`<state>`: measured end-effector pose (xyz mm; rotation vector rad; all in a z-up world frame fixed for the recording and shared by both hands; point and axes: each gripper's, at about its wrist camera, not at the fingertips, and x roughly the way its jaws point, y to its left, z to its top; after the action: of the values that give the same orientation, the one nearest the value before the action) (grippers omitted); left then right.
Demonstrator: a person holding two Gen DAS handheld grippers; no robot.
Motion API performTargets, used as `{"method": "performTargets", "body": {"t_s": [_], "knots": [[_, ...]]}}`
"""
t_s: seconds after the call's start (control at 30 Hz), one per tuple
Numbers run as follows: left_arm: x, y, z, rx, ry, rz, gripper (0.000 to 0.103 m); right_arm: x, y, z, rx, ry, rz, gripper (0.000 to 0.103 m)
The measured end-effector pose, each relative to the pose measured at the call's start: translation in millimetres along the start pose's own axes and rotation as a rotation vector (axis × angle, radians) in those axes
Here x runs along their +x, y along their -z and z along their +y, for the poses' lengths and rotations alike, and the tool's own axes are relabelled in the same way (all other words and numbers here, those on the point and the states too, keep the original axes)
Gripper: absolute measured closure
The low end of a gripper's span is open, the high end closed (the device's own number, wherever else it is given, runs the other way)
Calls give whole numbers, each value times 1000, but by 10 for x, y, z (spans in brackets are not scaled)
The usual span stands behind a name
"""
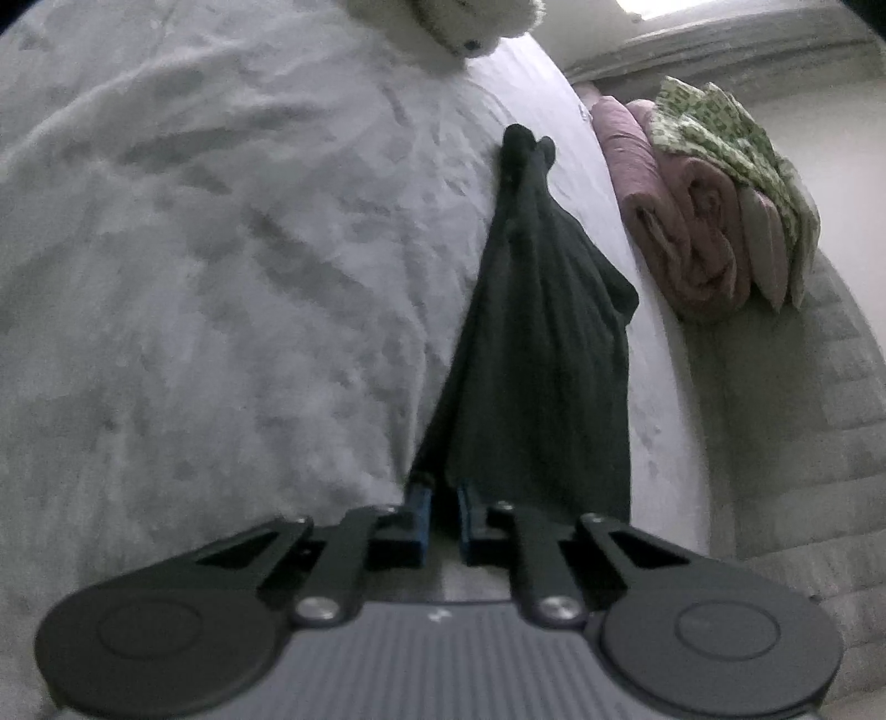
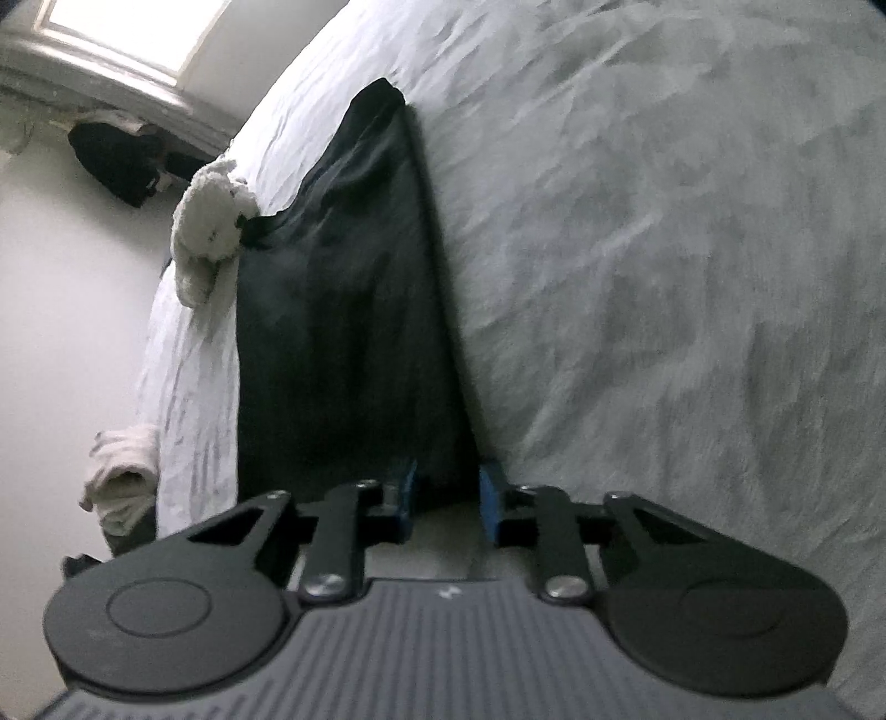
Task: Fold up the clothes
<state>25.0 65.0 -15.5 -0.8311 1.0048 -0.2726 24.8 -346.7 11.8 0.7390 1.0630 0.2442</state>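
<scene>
A dark garment (image 1: 531, 332) hangs stretched from my left gripper (image 1: 443, 498) down to the white bed cover (image 1: 221, 277), where its far end rests. The left jaws are shut on the garment's near edge. In the right wrist view the same dark garment (image 2: 343, 332) hangs from my right gripper (image 2: 447, 487), which grips its near edge between blue pads with the jaws standing a little apart. The cloth is lifted and taut between both grippers and the bed.
A stack of folded pink and green-patterned cloths (image 1: 714, 210) lies at the bed's right edge. A white plush toy (image 1: 470, 27) sits at the far end of the bed; it also shows in the right wrist view (image 2: 210, 238). Pale cloth (image 2: 119, 476) and dark clothes (image 2: 122, 160) lie beside the bed.
</scene>
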Motion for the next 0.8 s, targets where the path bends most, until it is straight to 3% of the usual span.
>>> {"method": "performTargets", "body": {"t_s": [0.13,0.53,0.8], "knots": [[-23,32,-84,48,-29,-24,98,16,12,29,-23,15,-16,95],[-340,235,-257,107,-47,-108,99,-242,223,189,-77,22,-120,98],[-770,871,-135,55,-59,-72,99,-545,789,63,-62,-19,-122,98]]}}
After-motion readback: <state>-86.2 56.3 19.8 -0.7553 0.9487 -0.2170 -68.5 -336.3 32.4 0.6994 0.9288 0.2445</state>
